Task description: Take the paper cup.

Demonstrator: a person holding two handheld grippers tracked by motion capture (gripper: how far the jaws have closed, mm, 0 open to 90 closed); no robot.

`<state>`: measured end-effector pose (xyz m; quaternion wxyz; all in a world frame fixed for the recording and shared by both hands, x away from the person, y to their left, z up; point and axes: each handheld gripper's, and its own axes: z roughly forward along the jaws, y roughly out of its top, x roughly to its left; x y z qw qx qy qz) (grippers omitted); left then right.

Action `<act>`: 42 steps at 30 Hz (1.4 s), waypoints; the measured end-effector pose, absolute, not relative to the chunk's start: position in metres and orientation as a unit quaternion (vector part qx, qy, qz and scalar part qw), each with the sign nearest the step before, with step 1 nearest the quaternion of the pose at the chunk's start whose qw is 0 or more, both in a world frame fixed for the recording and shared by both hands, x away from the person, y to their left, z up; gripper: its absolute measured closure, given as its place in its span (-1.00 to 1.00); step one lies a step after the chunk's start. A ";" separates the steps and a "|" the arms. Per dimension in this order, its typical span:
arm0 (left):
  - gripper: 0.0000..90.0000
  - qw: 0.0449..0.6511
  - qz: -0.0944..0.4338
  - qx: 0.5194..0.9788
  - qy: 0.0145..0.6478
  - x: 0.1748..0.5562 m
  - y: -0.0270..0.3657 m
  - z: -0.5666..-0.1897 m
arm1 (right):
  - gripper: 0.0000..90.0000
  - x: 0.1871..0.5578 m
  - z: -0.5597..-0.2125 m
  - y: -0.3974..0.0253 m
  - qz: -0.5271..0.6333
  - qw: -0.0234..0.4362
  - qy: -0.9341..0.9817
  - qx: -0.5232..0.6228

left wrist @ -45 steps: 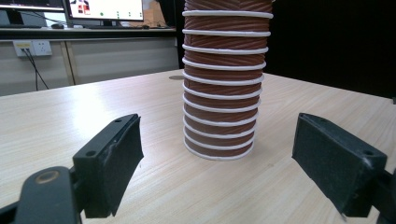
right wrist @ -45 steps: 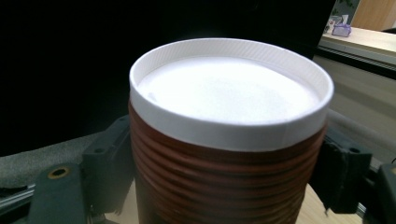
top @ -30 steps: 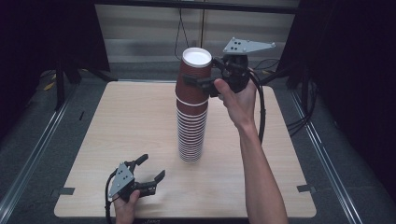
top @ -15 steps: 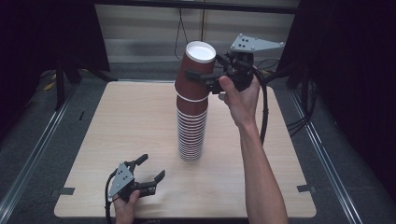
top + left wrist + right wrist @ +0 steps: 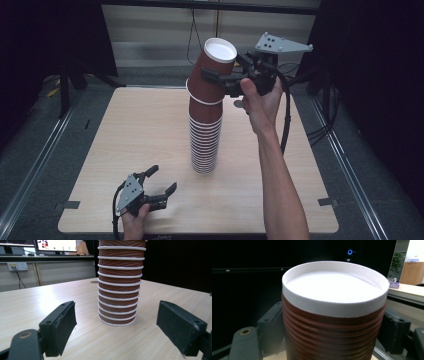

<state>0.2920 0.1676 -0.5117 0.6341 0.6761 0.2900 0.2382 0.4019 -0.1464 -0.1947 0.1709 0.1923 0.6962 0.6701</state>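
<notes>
Your right hand-held gripper is closed on the top cup, with one black jaw on each side of its brown ribbed wall, a little under the white bottom. The cup is upside down and tilted, so its white bottom turns toward the back of the bench. Its white rim sits just above the stack of cups, and you cannot tell from the high view if it is touching the stack or already free.

The stack stands upright near the middle of the bench, made of many brown cups nested upside down, each with a white rim. In the left gripper view the lower part of the stack stands ahead between the two jaws, but well apart from them.

Your left hand-held gripper rests low at the near left part of the bench, its jaws spread wide and holding nothing.
</notes>
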 end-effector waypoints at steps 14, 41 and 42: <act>-0.65 0.633 0.241 0.677 0.288 0.292 0.168 -0.512 | -0.54 0.399 -0.189 -0.155 0.687 0.172 0.679 0.191; -0.65 0.633 0.239 0.678 0.288 0.292 0.167 -0.512 | -0.54 0.386 -0.176 -0.182 0.698 0.185 0.662 0.199; -0.65 0.633 0.239 0.678 0.288 0.292 0.167 -0.512 | -0.54 0.386 -0.176 -0.182 0.698 0.185 0.662 0.199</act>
